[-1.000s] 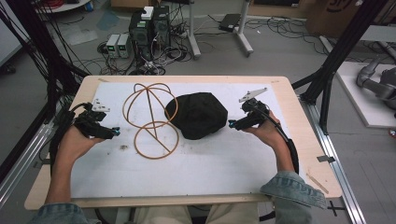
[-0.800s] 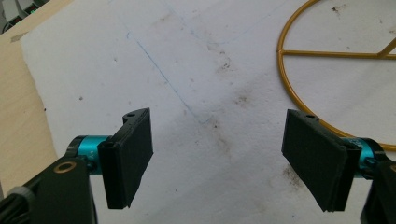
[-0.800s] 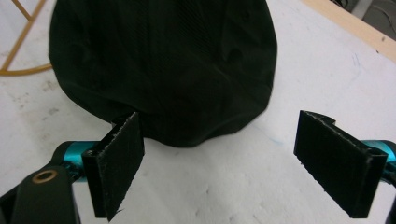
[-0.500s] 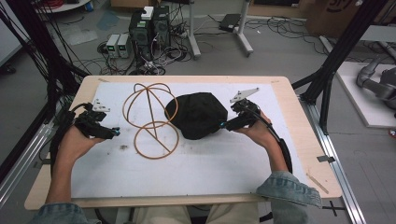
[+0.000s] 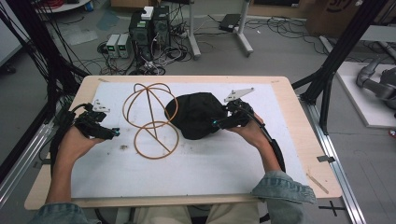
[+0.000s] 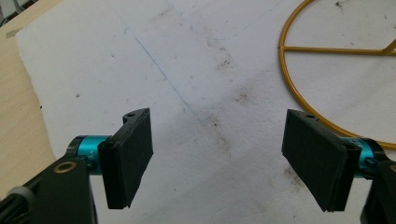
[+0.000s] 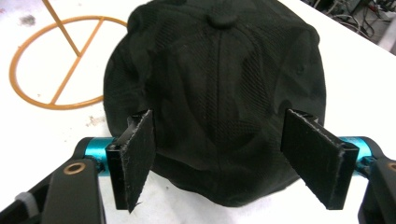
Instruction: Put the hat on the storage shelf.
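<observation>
**Both tools wide, cap between the right jaws**

Grey floor beyond the worktop (image 5: 289, 112), strewn with cables; two dark computer towers (image 5: 150, 25) stand past the far edge, black frame legs at either side. On the wooden worktop lies a white sheet (image 5: 196, 172), smudged and marked with faint blue lines.

From the high view I see a black cap (image 5: 196, 114) resting near the middle of the sheet, crown up. In the right gripper view its top button and stitched panels are plain. Just left of it sits a golden wire frame (image 5: 152, 122) made of rings and straight spokes; one ring touches or passes under the cap's left edge, I cannot tell which.

My right tool (image 5: 223, 122) is at the cap's right side, held in the right hand (image 5: 250, 133). In the right gripper view (image 7: 219, 161) its jaws stand wide apart, with the cap's near edge between them; the pads are close to the fabric but I cannot tell whether they touch it. Nothing is clamped.

My left tool (image 5: 111, 133) rests at the left of the sheet, held in the left hand (image 5: 74, 142), apart from the wire frame. In the left gripper view (image 6: 217, 163) its jaws are wide, bare sheet between them, and a ring of the frame curves past just beyond the right jaw.
</observation>
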`<state>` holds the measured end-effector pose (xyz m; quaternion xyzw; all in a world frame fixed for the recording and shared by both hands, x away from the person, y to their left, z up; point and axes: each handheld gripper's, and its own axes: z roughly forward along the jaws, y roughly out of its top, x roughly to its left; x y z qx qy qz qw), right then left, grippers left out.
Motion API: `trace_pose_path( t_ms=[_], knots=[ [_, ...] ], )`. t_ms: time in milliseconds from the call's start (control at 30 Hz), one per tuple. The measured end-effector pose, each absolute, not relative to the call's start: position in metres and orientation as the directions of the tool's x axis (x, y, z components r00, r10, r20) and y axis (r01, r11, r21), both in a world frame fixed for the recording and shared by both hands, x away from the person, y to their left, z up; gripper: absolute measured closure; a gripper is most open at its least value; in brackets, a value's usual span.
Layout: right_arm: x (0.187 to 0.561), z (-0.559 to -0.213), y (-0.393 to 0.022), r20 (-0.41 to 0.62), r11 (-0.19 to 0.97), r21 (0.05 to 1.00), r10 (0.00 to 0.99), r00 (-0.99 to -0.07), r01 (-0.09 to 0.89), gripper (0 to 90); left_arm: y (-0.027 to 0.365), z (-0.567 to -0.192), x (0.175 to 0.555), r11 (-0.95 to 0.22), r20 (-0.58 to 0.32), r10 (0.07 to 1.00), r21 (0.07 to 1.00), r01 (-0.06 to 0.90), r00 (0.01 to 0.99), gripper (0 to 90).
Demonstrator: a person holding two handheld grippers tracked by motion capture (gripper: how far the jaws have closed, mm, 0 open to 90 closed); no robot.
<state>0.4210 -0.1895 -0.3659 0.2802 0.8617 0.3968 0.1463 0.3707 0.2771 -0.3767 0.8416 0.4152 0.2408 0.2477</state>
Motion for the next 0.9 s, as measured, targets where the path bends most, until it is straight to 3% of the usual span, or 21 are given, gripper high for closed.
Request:
trace_pose_path(
  t_ms=[900],
  knots=[
    [0.424,-0.374,-0.177,-0.038,0.510,0.786,0.606,-0.795,0.350,43.1,0.276,-0.378,0.372,-0.536,0.193,0.815,0.611,0.583,0.547,24.9]
  ],
)
